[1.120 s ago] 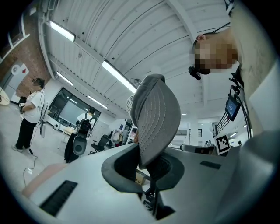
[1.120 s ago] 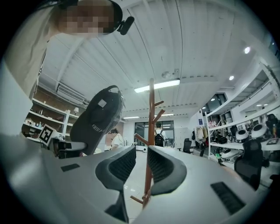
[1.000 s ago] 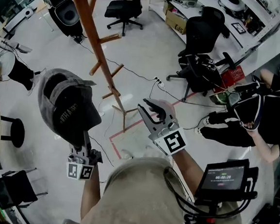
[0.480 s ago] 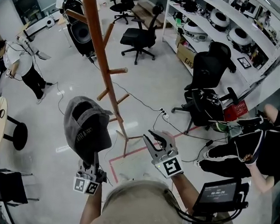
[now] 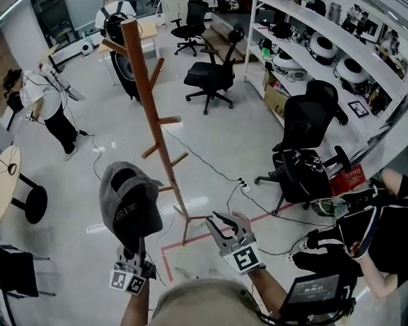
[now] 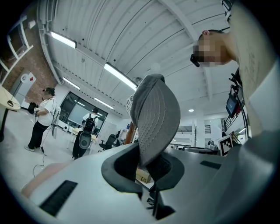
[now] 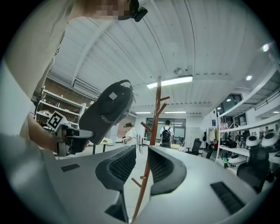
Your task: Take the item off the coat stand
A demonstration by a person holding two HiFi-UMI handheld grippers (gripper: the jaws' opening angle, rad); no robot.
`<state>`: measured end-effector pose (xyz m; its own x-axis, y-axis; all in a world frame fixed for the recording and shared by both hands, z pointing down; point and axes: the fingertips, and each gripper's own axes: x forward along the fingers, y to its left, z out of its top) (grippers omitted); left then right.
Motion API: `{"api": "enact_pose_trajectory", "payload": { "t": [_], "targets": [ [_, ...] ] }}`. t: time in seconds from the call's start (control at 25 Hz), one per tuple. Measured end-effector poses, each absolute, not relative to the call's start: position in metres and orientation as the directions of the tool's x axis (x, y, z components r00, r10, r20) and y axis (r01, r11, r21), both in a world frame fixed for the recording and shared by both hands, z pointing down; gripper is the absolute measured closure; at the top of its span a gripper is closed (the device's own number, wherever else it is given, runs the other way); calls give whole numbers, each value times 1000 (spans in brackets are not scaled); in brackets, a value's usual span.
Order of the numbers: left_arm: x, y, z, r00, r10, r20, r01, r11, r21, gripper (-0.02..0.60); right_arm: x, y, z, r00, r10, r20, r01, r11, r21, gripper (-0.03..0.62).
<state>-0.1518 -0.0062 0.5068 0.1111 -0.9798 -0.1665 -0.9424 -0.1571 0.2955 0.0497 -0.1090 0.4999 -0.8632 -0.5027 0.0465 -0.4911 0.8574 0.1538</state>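
A grey baseball cap (image 5: 129,205) hangs free of the wooden coat stand (image 5: 152,111), held up by its brim. My left gripper (image 5: 139,245) is shut on that brim, below and left of the stand's base. In the left gripper view the cap (image 6: 155,116) rises straight out of the closed left gripper (image 6: 148,165). My right gripper (image 5: 219,227) is open and holds nothing, just right of the stand's feet. In the right gripper view, the right gripper (image 7: 141,168) looks along its gap at the coat stand (image 7: 151,144), with the cap (image 7: 107,111) to the left.
Black office chairs (image 5: 210,75) (image 5: 302,132) stand behind and right of the stand. White shelves (image 5: 341,50) line the right wall. Two people (image 5: 46,102) (image 5: 113,23) stand far left; another crouches at right (image 5: 382,231). A round table (image 5: 0,183), a stool (image 5: 34,203) and floor cables (image 5: 211,166) lie around.
Both grippers have sunk lower in the head view. The cap has come down with the left gripper and now sits lower and clear of the stand, which shows in full.
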Motion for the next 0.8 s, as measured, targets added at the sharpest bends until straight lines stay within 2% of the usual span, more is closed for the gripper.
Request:
{"api": "enact_pose_trajectory", "payload": {
  "t": [0.8],
  "targets": [
    [-96,29,548,44,-993,-113,-943,-79,322,543,106,-91,542,-878,-467,104,-452,881,140,507]
  ]
}}
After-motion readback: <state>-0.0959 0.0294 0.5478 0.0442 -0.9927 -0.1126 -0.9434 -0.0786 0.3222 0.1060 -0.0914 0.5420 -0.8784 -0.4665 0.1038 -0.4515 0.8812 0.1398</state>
